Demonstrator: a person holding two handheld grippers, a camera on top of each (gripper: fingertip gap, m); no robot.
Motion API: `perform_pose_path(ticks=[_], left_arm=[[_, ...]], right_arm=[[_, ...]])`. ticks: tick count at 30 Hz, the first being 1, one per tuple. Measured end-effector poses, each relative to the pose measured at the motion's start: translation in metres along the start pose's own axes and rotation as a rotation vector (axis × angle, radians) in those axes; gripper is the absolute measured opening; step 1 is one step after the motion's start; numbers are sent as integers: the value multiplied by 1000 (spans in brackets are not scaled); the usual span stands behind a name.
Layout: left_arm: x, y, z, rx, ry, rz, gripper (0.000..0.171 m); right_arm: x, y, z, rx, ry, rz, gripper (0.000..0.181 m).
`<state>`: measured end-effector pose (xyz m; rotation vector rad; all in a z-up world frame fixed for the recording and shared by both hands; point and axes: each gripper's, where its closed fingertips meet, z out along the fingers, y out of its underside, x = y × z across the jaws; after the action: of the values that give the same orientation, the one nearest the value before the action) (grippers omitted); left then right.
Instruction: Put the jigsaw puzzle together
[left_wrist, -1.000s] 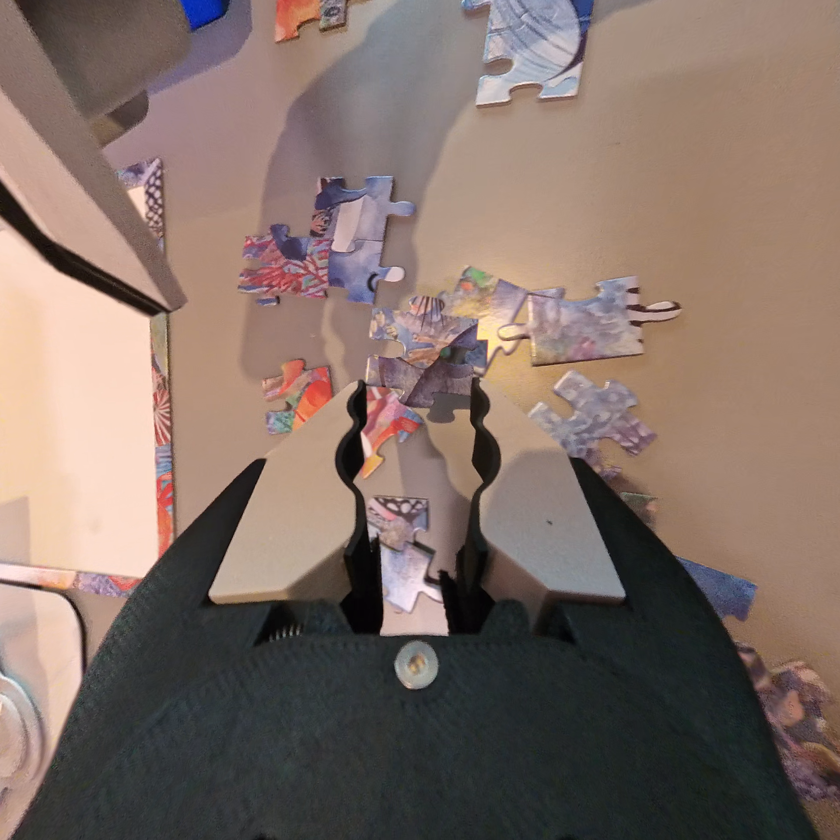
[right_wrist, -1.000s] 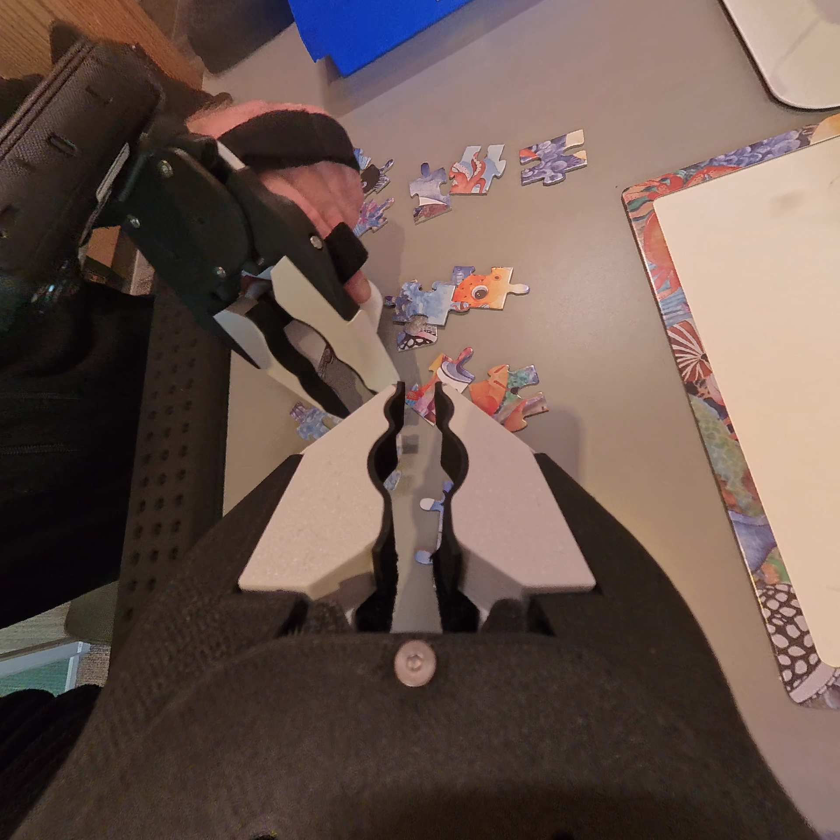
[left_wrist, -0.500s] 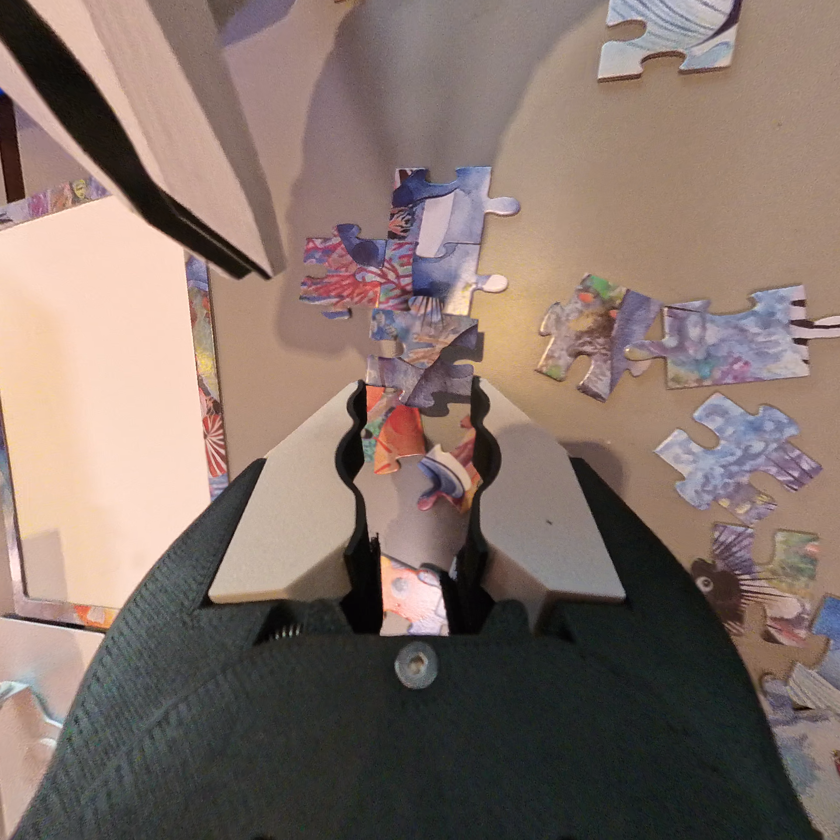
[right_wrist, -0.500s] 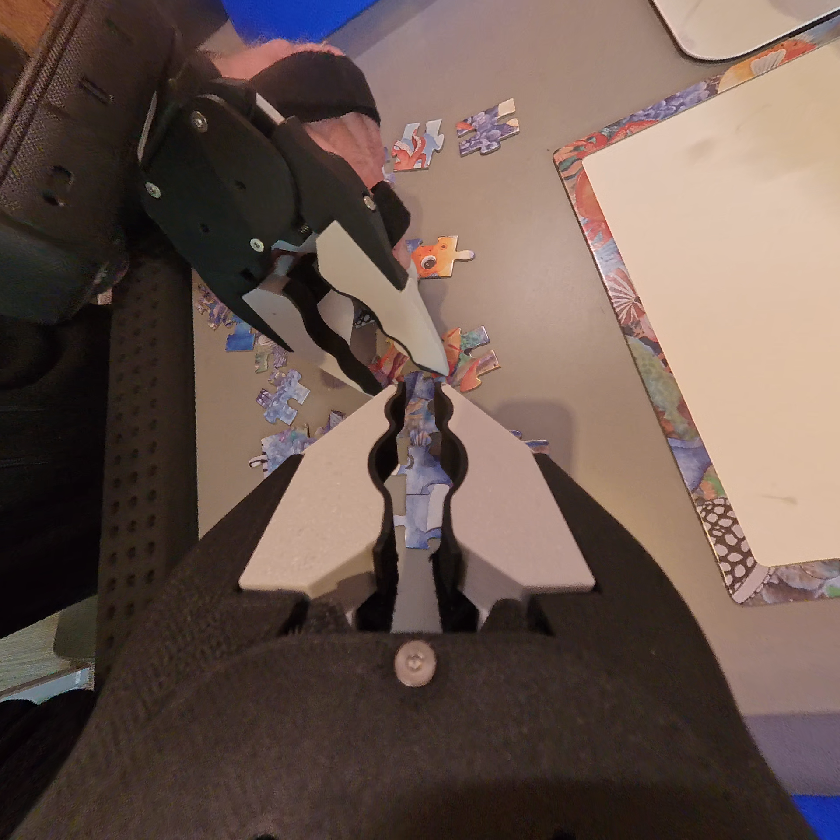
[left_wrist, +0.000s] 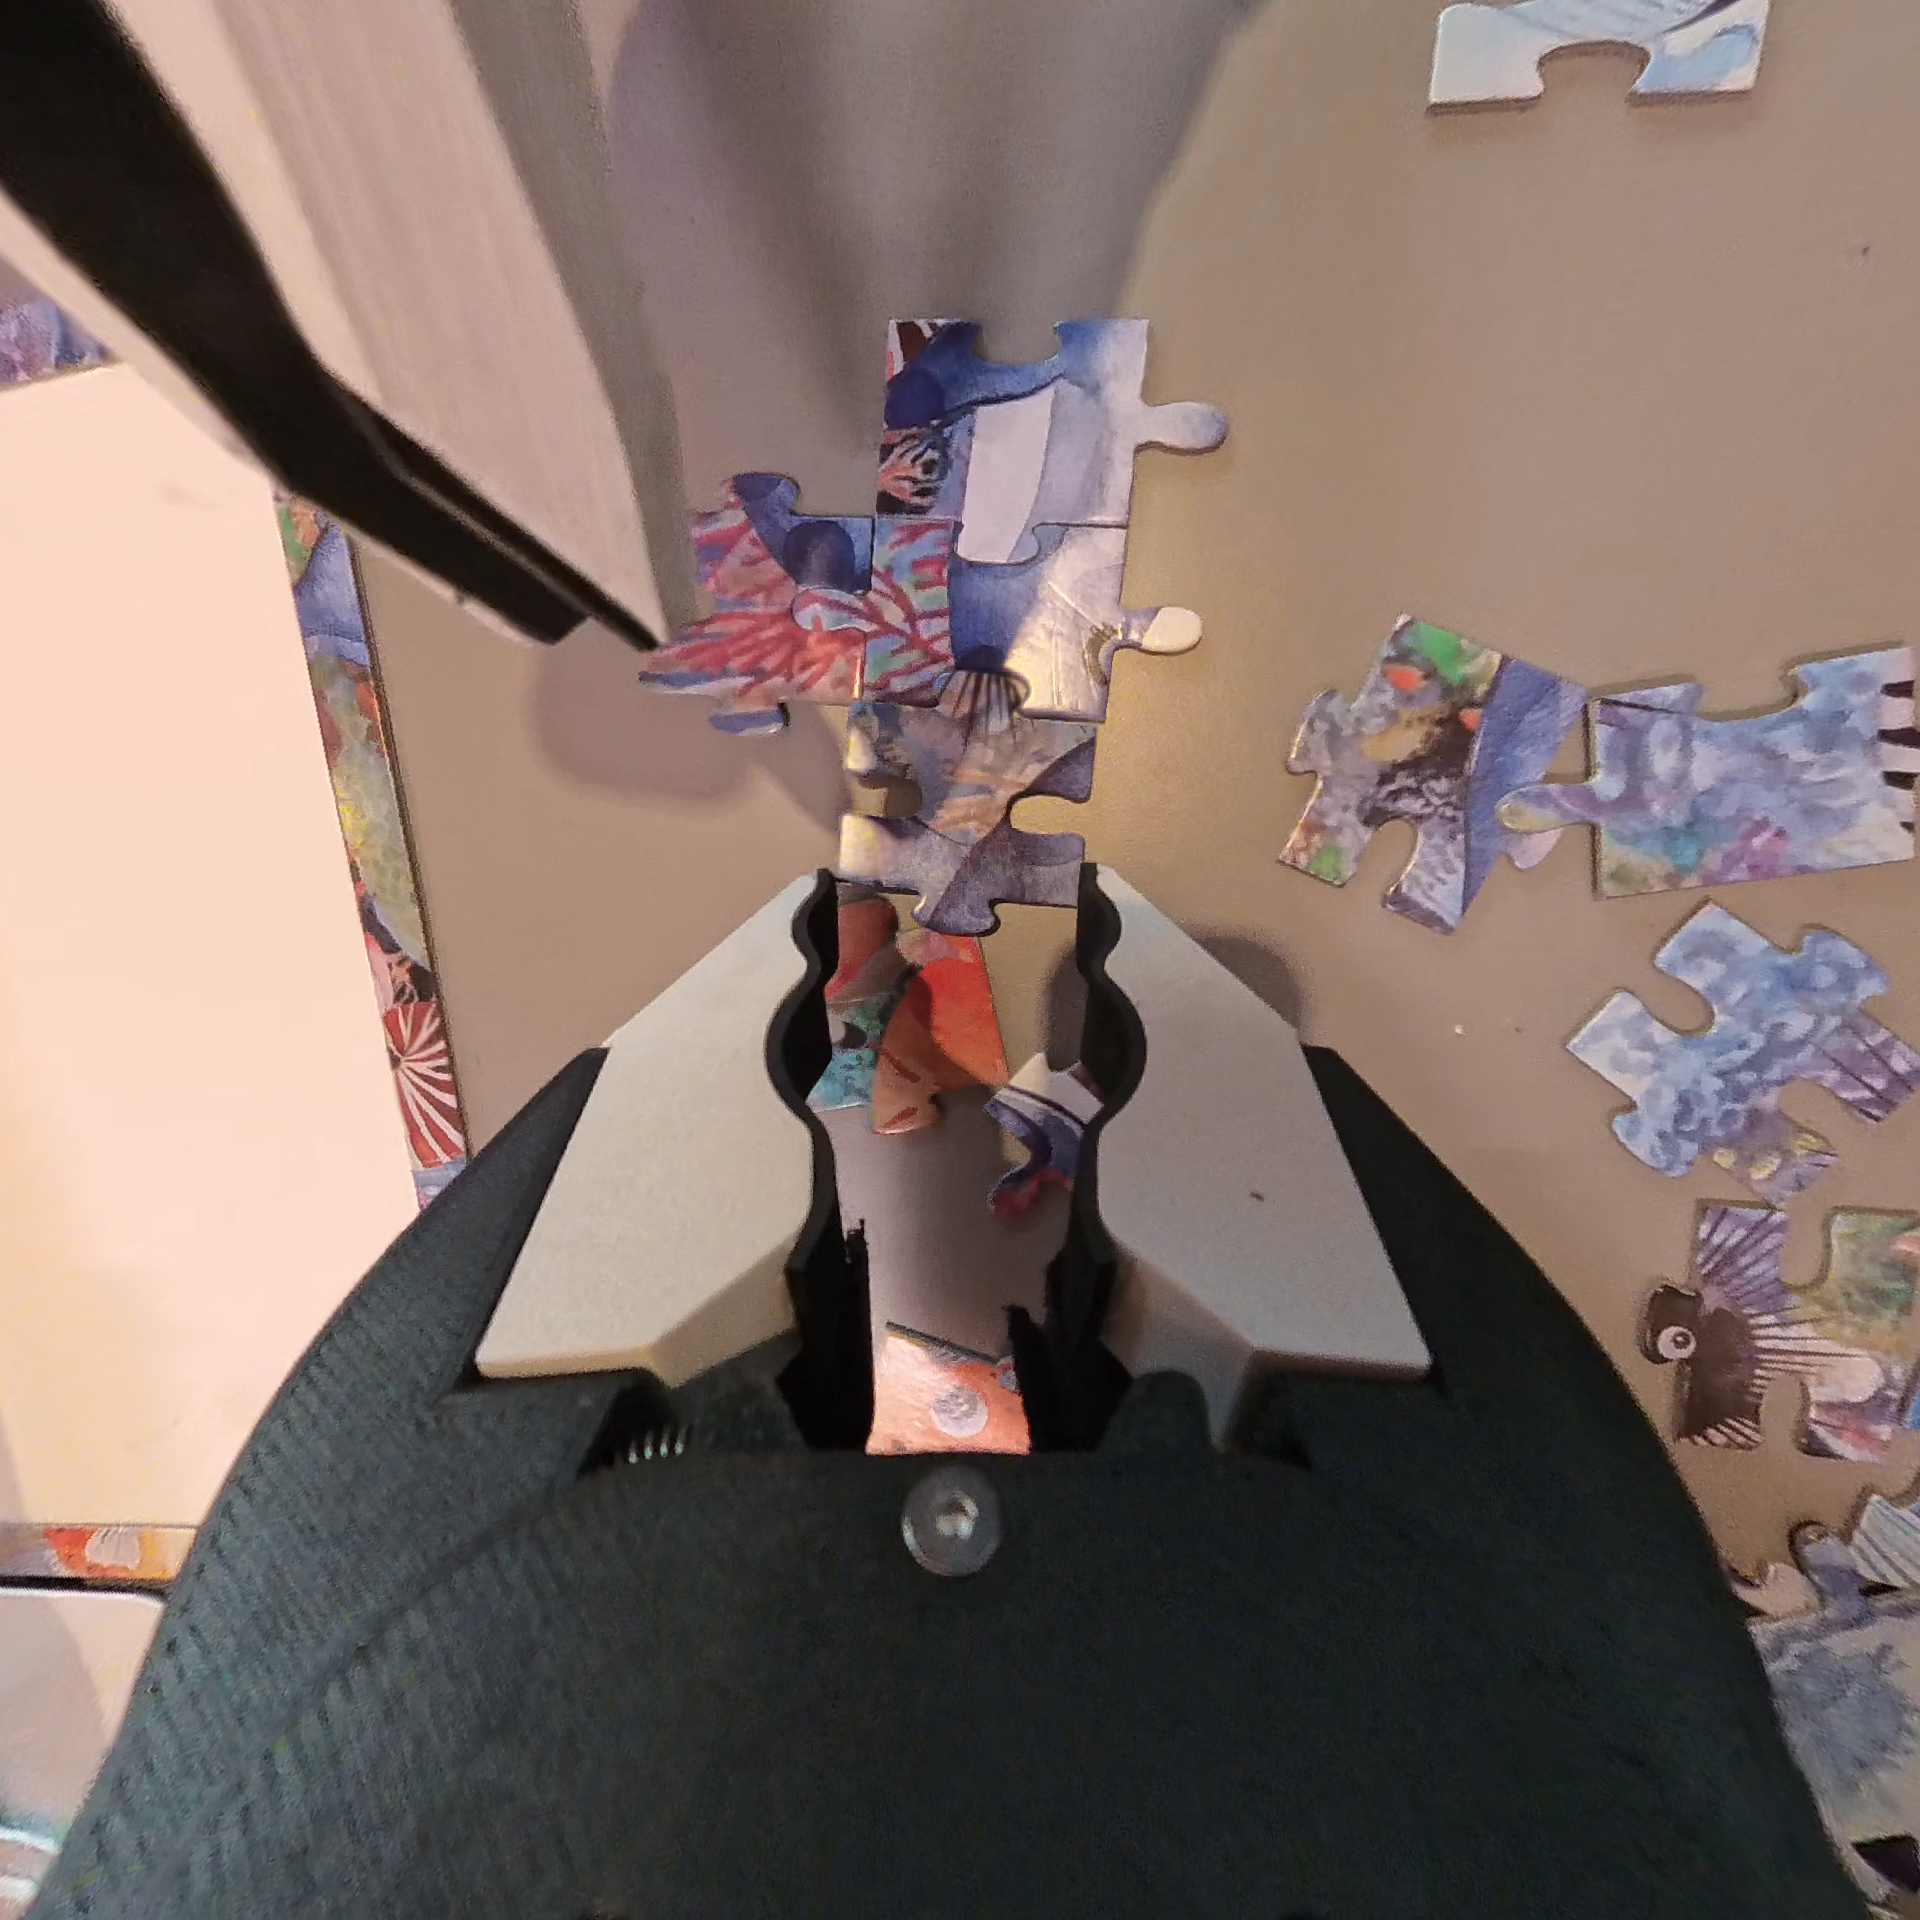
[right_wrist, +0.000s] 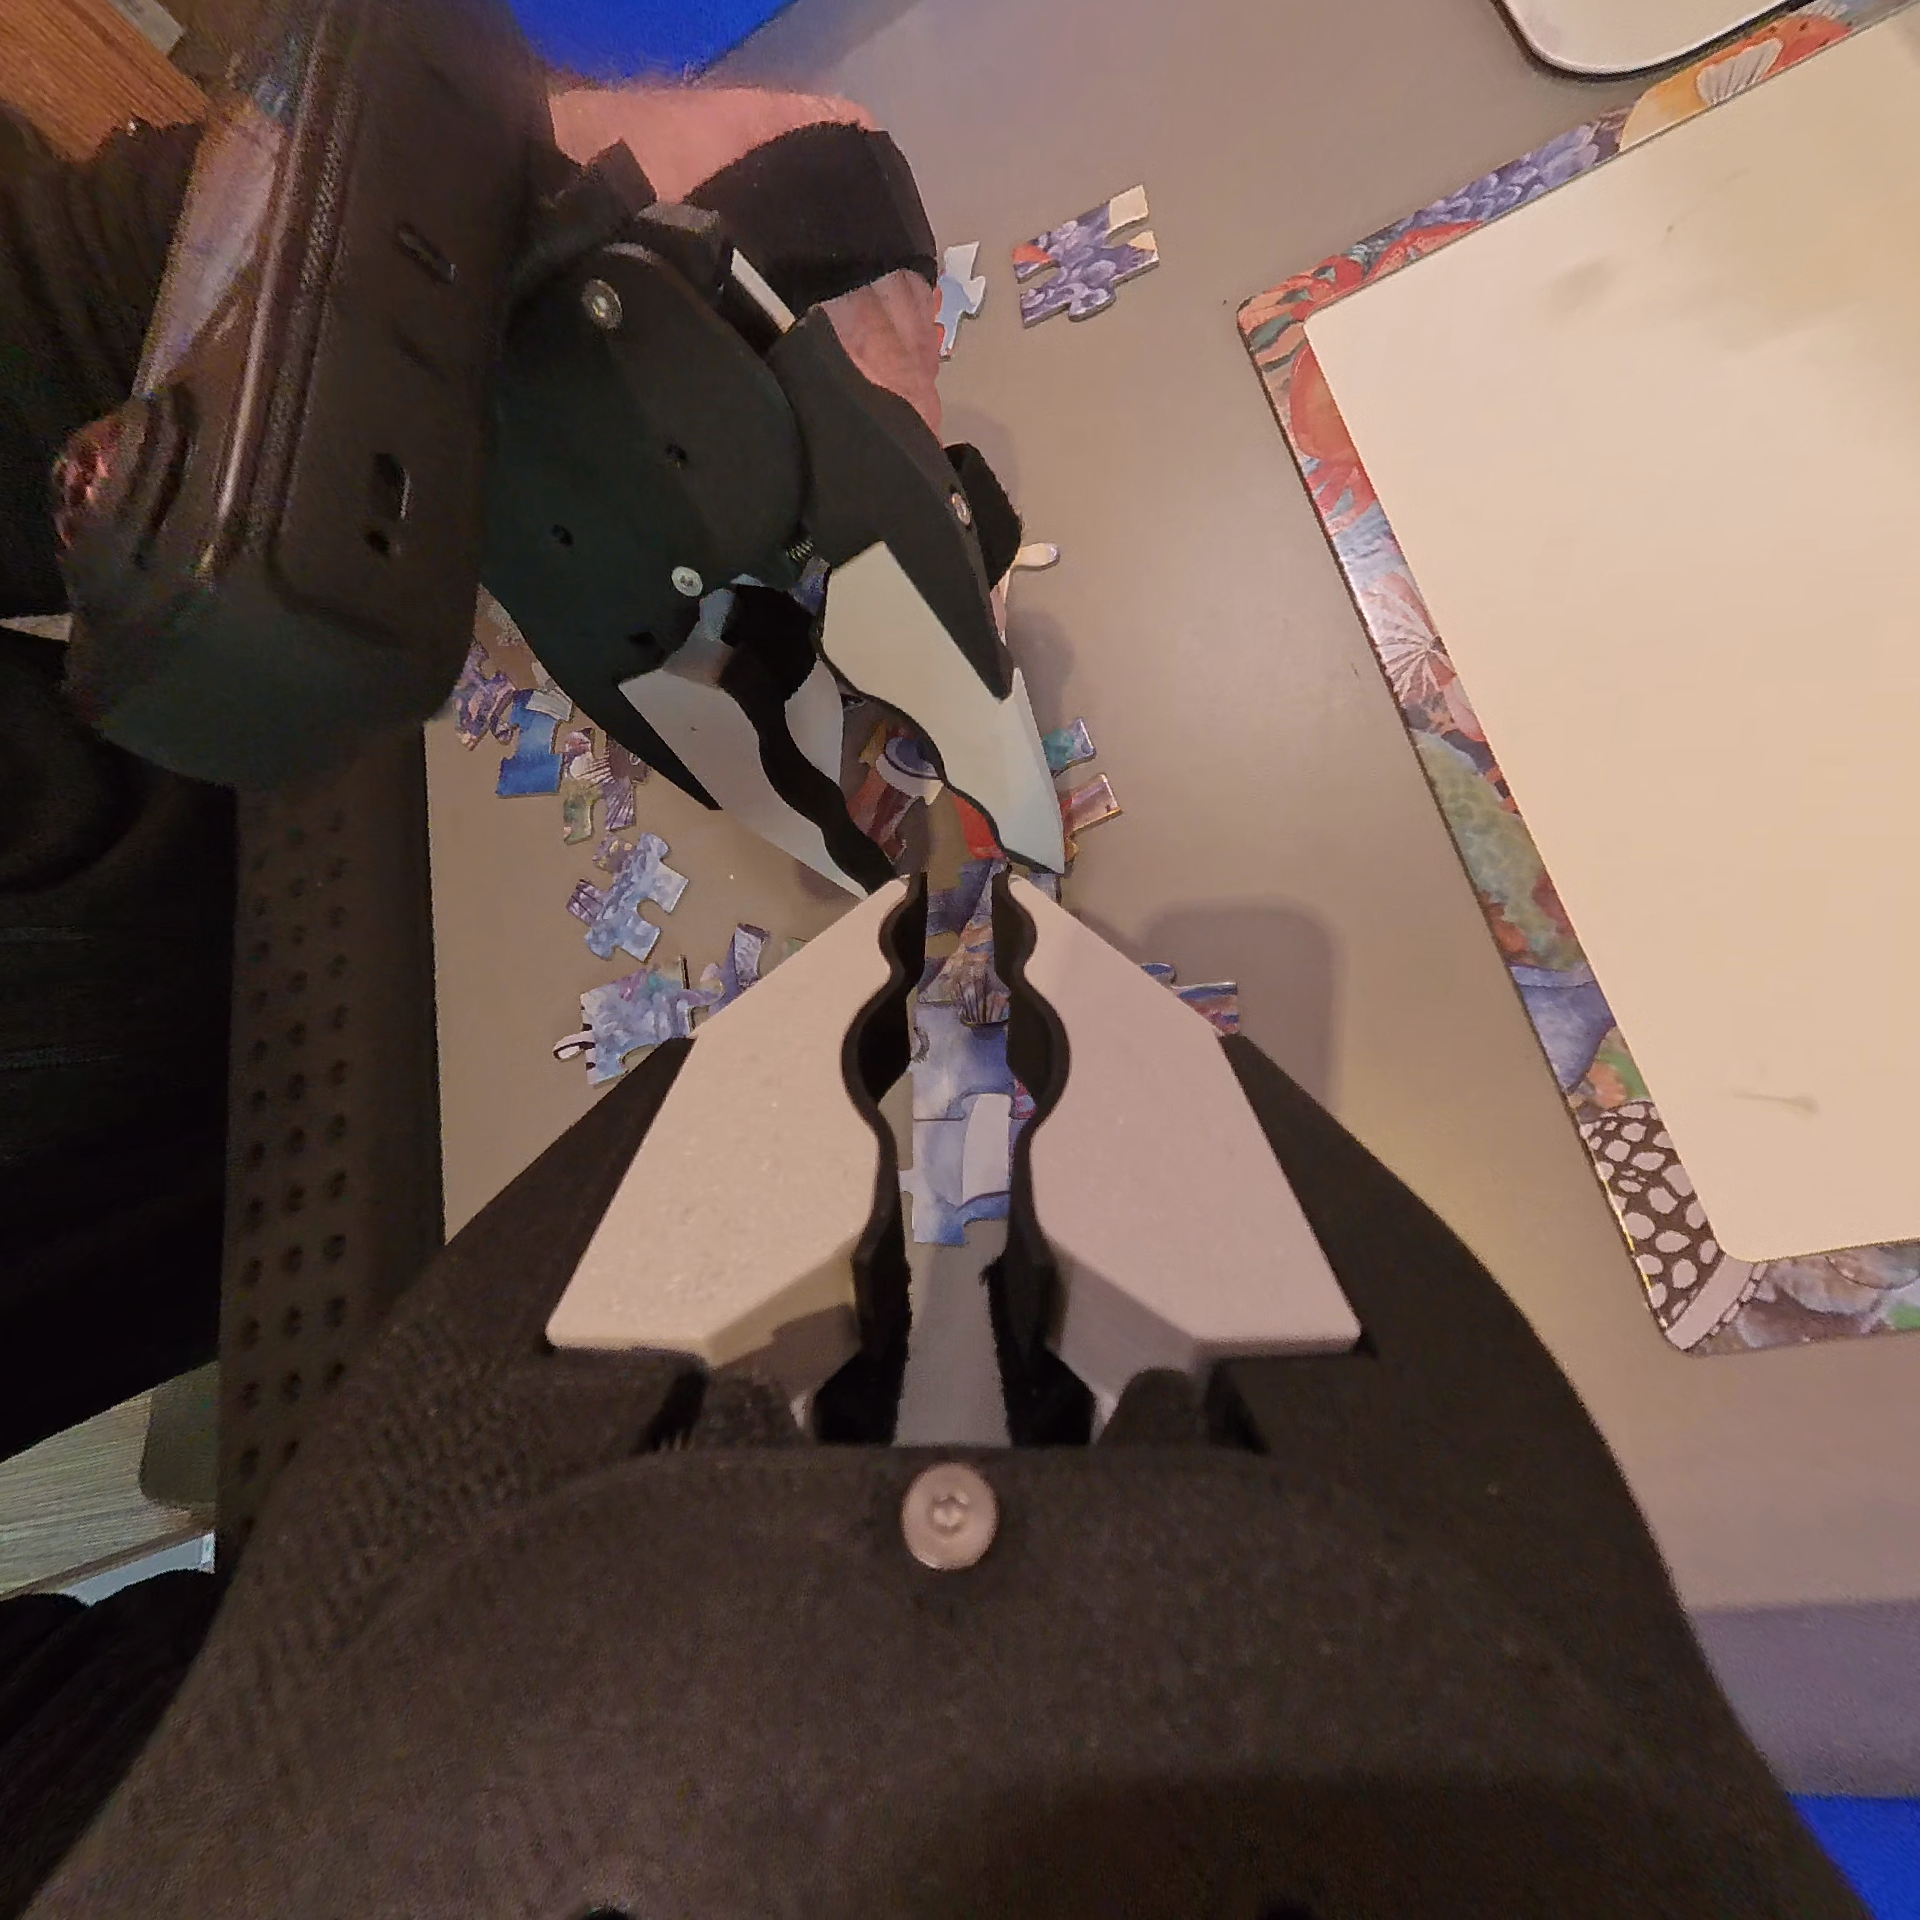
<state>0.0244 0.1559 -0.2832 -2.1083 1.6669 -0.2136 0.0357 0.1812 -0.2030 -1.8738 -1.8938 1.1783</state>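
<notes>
My left gripper (left_wrist: 956, 894) has slid a purple puzzle piece (left_wrist: 961, 821), held across its half-open fingers, up against the joined cluster (left_wrist: 925, 561) on the desk (left_wrist: 1455, 416). My right gripper (right_wrist: 961, 883), fingers nearly closed and empty, has moved in to steady the cluster's far edge, so pressing the piece home looks next.

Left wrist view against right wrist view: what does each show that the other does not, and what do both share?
Only the left wrist view: a pale blue piece at the top edge. Only the right wrist view: the person's hand on the left gripper. Both: the joined blue pieces, the pictured frame and the grey table.
</notes>
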Motion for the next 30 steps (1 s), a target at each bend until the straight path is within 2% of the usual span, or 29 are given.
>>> perform_pose_path(ticks=[9,13,20,28,30], left_arm=[[3,2,2,-6,34,-32,50],[4,0,3,1,41,-36,43],[5,-4,-1,24,39,-37,42],[6,-27,-3,136,49,-45,18],[7,-28,3,128,51,-36,10]], right_arm=[[-1,0,0,-1,-2,-4,10],[-1,0,1,-2,-4,-4,10],[-2,-1,0,-1,-7,-9,9],[-2,-2,-2,9,-11,-7,8],[-2,-3,-3,17,-11,-7,8]])
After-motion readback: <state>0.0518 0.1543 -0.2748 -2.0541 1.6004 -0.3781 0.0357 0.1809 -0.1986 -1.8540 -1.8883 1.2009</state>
